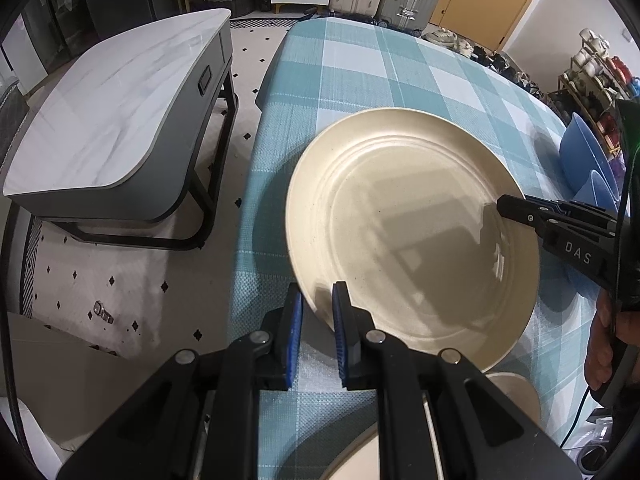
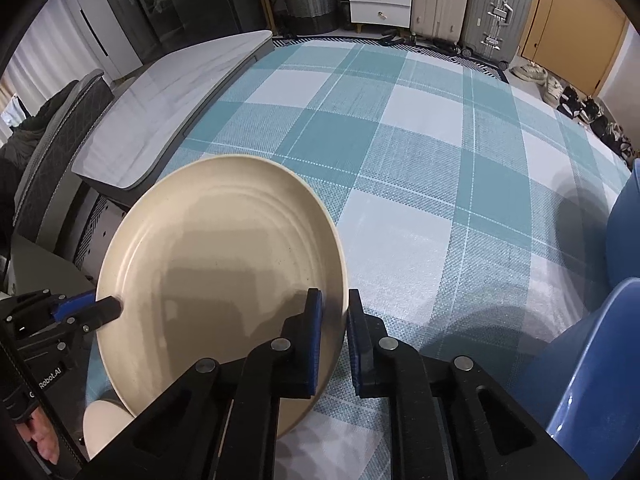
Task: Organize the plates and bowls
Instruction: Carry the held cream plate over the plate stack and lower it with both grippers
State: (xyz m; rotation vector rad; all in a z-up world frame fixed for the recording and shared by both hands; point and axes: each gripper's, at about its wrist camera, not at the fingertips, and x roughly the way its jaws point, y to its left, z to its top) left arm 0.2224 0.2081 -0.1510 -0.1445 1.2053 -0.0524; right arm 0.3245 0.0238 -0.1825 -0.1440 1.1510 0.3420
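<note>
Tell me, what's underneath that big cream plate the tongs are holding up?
Under the cream plate lies the checked tablecloth. Below its near edge, parts of other cream dishes peek out; the plate covers the rest, so what they are is unclear.

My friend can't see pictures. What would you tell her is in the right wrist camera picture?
A round cream plate is held tilted above a table with a teal and white checked cloth, pinched at its near rim by the right gripper and at its left rim by the left gripper. Blue bowls sit at the right edge, and suitcases stand by the far wall.
</note>
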